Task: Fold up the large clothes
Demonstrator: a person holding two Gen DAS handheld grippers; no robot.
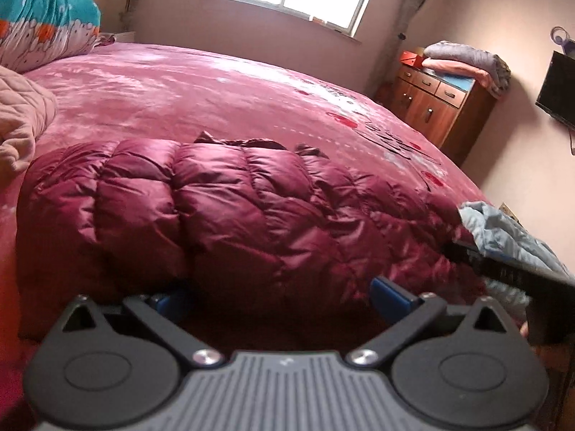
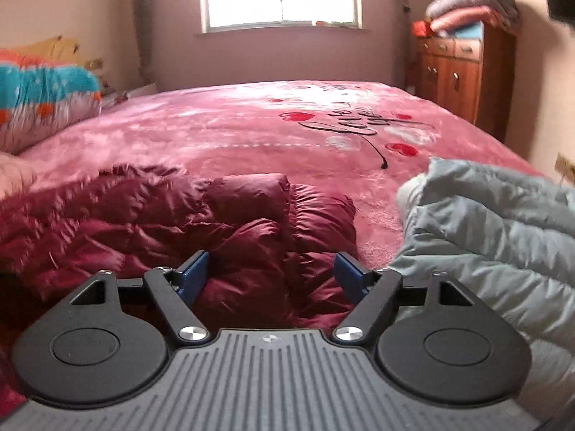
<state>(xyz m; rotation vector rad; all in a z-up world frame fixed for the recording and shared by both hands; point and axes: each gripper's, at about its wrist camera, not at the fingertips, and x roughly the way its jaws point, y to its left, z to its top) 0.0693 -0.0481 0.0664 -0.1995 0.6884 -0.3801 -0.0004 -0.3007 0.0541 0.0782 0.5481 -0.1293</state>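
Maroon quilted down jacket (image 1: pixel 222 208): large, glossy, puffy; lies in a partly bundled heap on the pink bed cover (image 1: pixel 201 86), directly ahead of both sets of jaws.

Left gripper (image 1: pixel 284 296): jaws spread wide, nothing clamped. The near hem of the maroon jacket bulges into the gap between the blue pads; whether either pad touches the cloth cannot be told.

Right gripper (image 2: pixel 271 274): jaws apart, nothing pinched. A fold of the maroon jacket (image 2: pixel 251 237) sits between and just beyond the pads, with slack on both sides.

Grey-blue padded garment (image 2: pixel 485 222): heaped to the right of the right jaws, apart from the maroon jacket; seems to wait its turn.

Other items: patterned quilt (image 1: pixel 43 21) and beige quilted cloth (image 1: pixel 21 115) far to the left of the jaws; wooden cabinet (image 1: pixel 442 107) with stacked blankets well beyond them, to the right.

Step in hand, as judged: approach to the near edge of the maroon jacket, both tools positioned for a grasp, fold not yet made.

Next move calls for: each pair of jaws to close on the near hem, one toward each side, taking enough of the slippery padded shell to hold, then a level lift and carry away from the jaws so the near half lands on the far half.
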